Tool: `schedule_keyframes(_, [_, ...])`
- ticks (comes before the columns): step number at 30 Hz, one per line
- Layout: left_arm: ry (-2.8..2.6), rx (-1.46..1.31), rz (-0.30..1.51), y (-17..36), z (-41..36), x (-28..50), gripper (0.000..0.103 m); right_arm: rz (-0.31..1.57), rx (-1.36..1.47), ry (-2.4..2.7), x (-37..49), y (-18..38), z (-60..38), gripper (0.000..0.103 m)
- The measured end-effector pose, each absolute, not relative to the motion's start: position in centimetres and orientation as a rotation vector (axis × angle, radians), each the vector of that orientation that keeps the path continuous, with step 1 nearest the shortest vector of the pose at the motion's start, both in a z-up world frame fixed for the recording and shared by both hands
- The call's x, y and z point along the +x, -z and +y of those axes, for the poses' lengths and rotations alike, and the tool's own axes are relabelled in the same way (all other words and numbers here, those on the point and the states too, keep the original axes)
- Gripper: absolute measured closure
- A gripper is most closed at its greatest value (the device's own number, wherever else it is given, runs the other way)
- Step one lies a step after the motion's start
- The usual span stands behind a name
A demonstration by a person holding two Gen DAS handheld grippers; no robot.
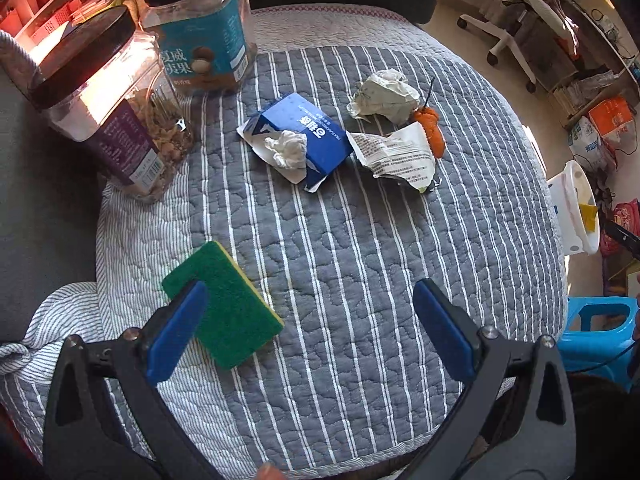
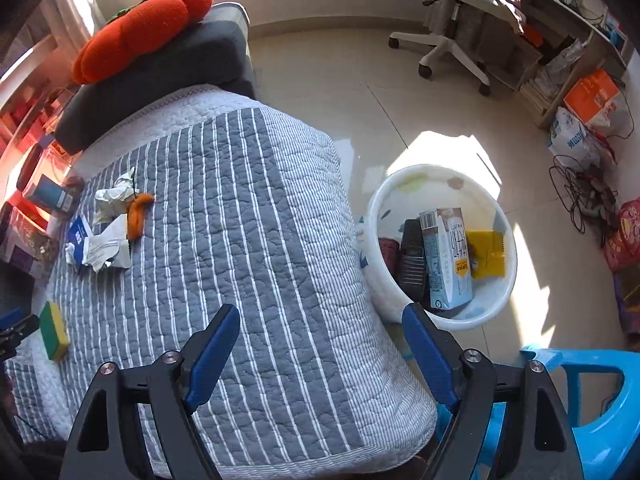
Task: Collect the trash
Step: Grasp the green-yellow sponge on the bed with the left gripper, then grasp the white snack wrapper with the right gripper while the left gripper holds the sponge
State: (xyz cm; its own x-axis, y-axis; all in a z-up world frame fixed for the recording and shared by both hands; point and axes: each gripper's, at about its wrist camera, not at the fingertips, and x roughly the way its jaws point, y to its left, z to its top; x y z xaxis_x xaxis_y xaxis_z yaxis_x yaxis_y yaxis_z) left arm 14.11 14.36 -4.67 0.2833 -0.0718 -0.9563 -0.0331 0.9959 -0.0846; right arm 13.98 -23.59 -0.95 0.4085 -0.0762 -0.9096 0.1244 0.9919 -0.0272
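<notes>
left wrist view: the step looks like going in for another piece, with rubbish left on the striped quilt (image 1: 360, 260): a blue carton (image 1: 316, 136) with a tissue wad (image 1: 288, 148) on it, a crumpled paper (image 1: 384, 96) and a torn wrapper (image 1: 400, 152). the left gripper (image 1: 308, 320) stands wide and empty, one finger over a green sponge (image 1: 228, 304); whether it touches, i cannot tell.

right wrist view: the right gripper (image 2: 320, 344) gapes wide, holding nothing, beside the white bin (image 2: 440, 184) holding a milk carton (image 2: 448, 256). next it must reach the pile.
</notes>
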Motion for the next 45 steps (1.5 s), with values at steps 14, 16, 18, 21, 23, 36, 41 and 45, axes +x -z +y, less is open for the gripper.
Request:
schedule_keyframes(14, [-0.114,-0.322,1.427,11.3,21.6,13.3,0.019,1.201,-0.040,0.057,16.7,3.9,-16.3,0.018])
schedule_keyframes(16, [-0.100,-0.335,1.414,11.6,21.8,13.5,0.028,1.208,-0.048,0.045,17.1,4.4,-15.1,0.018])
schedule_keyframes(18, [-0.089,-0.323,1.405,11.7,21.7,13.6,0.033,1.215,-0.053,0.030,17.6,4.9,-14.0,0.018])
schedule_keyframes(21, [-0.079,-0.282,1.375,10.9,21.2,13.9,0.037,1.224,-0.059,0.003,18.3,5.6,-12.1,0.018])
schedule_keyframes(23, [-0.051,-0.282,1.328,9.5,21.1,14.0,0.037,1.227,-0.070,-0.019,18.8,6.0,-10.7,0.018])
schedule_keyframes(36, [-0.005,-0.247,1.190,5.5,21.4,14.4,0.037,1.228,-0.015,-0.160,24.0,9.3,-1.5,0.018])
schedule_keyframes(41, [0.003,-0.260,1.200,5.8,21.2,14.9,0.037,1.215,0.040,-0.209,25.8,10.5,0.5,0.019])
schedule_keyframes(45, [0.010,-0.261,1.205,5.7,21.3,14.8,0.037,1.226,0.066,-0.230,26.6,12.0,1.5,0.022])
